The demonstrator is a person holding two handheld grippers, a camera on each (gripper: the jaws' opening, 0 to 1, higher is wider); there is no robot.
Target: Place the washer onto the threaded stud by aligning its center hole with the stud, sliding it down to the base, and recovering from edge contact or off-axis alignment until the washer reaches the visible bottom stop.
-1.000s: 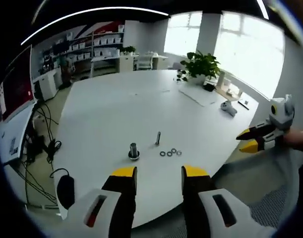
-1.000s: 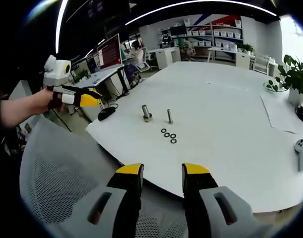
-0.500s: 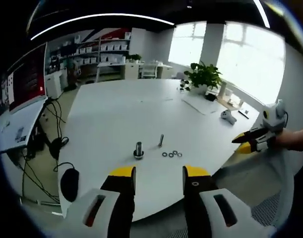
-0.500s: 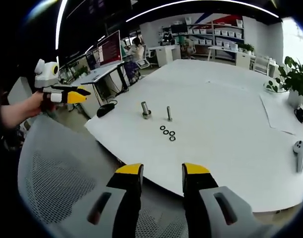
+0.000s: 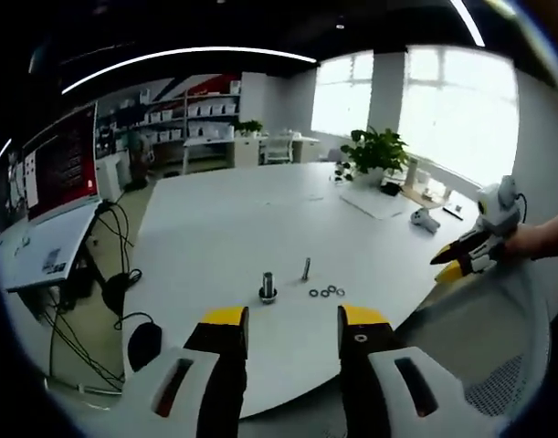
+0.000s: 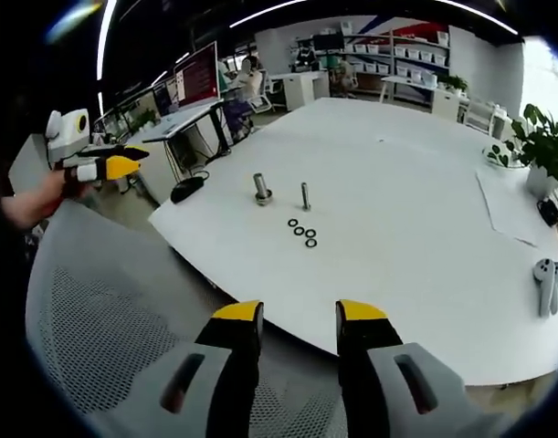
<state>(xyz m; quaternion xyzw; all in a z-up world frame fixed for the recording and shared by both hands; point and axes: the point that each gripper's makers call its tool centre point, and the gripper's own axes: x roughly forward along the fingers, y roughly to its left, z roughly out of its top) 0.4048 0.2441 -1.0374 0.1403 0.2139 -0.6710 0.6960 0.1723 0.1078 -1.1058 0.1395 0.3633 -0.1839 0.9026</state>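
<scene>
Lying flat near 5 o'clock of the threaded stud (image 6: pixel 305 195), 3 washers (image 6: pixel 300 232): thin, rigid, slippery; pinch by rim. Left gripper (image 5: pixel 283 319), right gripper (image 6: pixel 296 315) gaping, empty.

White table (image 6: pixel 425 219), large, rounded edge. Potted plant (image 5: pixel 374 151) on table at approx 1 o'clock in left gripper view; same plant at 3 o'clock in right gripper view. White paper sheet (image 6: pixel 516 205) flat on table nr plant. White controller (image 6: pixel 545 283) nr table edge. Grey mesh chair (image 6: pixel 96 338) at 8 o'clock. Red monitor (image 5: pixel 55 169) at 9 o'clock. Shelving w/ bins (image 5: pixel 201 109) on far wall.
</scene>
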